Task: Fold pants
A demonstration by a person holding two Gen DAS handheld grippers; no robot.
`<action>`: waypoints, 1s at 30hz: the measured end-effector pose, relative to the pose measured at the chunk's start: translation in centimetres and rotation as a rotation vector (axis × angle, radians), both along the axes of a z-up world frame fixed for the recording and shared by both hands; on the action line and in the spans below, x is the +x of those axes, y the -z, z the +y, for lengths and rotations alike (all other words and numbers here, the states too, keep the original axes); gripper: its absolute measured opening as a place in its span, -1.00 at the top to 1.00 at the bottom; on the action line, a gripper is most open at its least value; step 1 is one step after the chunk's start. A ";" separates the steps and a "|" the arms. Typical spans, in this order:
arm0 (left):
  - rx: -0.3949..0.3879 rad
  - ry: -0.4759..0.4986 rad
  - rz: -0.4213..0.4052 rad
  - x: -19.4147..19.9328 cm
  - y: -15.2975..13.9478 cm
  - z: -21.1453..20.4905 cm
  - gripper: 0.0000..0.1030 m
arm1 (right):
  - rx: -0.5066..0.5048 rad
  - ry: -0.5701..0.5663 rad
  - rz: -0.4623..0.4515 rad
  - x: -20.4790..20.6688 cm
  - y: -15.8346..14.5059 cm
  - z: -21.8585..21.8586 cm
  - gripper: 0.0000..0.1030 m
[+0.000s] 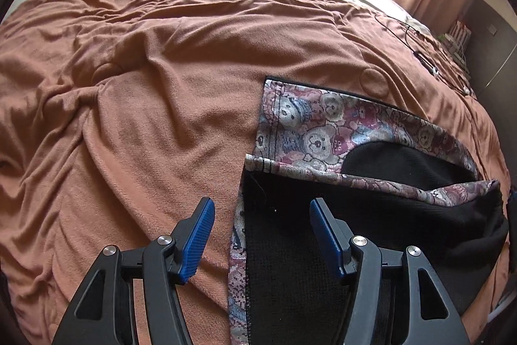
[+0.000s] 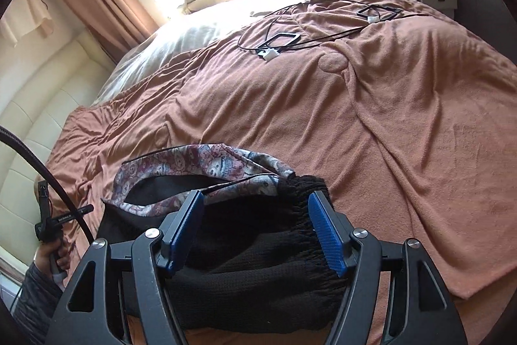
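**Grippers open above folded pants**

Left gripper (image 1: 261, 236) and right gripper (image 2: 257, 231) both spread wide, holding nothing. Folded pants (image 1: 323, 125) (bear print, black lining) lying at 5 o'clock on brown blanket (image 1: 161, 86); cables (image 2: 284, 41) toward 12 o'clock.

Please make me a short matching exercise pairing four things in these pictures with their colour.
Things:
1. blanket
2. gripper fingers
3. pants lining
4. headboard

Colours:
A. blue
B. cream
C. black
D. rust brown

Pairs: 1-D, 2-A, 3-C, 4-B
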State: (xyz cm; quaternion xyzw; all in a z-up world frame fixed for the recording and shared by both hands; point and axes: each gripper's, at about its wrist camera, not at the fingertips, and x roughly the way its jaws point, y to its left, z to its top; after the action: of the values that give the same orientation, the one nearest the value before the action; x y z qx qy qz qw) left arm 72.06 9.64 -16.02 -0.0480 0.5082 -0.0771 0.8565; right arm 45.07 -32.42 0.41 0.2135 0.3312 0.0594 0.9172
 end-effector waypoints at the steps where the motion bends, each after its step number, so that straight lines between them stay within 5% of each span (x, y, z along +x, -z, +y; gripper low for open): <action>1: -0.002 0.007 0.003 0.1 0.2 -0.2 -0.23 | -0.013 0.009 0.005 -0.1 0.3 -0.2 -0.28; 8: 0.023 0.027 0.016 1.3 2.0 -1.1 -0.23 | -0.168 0.013 0.108 1.2 2.0 0.9 -0.28; 14: 0.061 0.050 0.022 2.4 3.4 -1.7 -0.22 | -0.185 -0.025 0.137 2.9 3.1 1.7 -0.27; 17: 0.064 0.064 0.019 2.7 3.9 -2.0 -0.15 | -0.209 -0.038 0.130 3.5 3.2 2.0 0.01; 22: 0.072 0.070 -0.002 3.6 4.1 -2.2 0.30 | -0.228 -0.066 0.125 4.4 3.9 1.7 0.20; 24: 0.078 0.081 -0.002 3.8 4.1 -2.4 0.42 | -0.238 -0.063 0.121 4.5 4.0 1.6 0.53; 27: 0.101 0.106 -0.012 4.0 3.8 -2.7 0.71 | -0.235 -0.061 0.107 4.4 3.9 1.4 0.70; 30: 0.119 0.100 -0.034 3.9 3.1 -2.6 0.76 | -0.231 -0.060 0.086 4.0 3.7 1.3 0.78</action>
State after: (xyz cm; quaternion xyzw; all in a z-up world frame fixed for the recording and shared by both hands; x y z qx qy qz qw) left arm 75.91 7.03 -19.10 0.0297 0.4992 -0.0900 0.8613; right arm 49.04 -31.16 -3.30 0.0986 0.3813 0.0391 0.9183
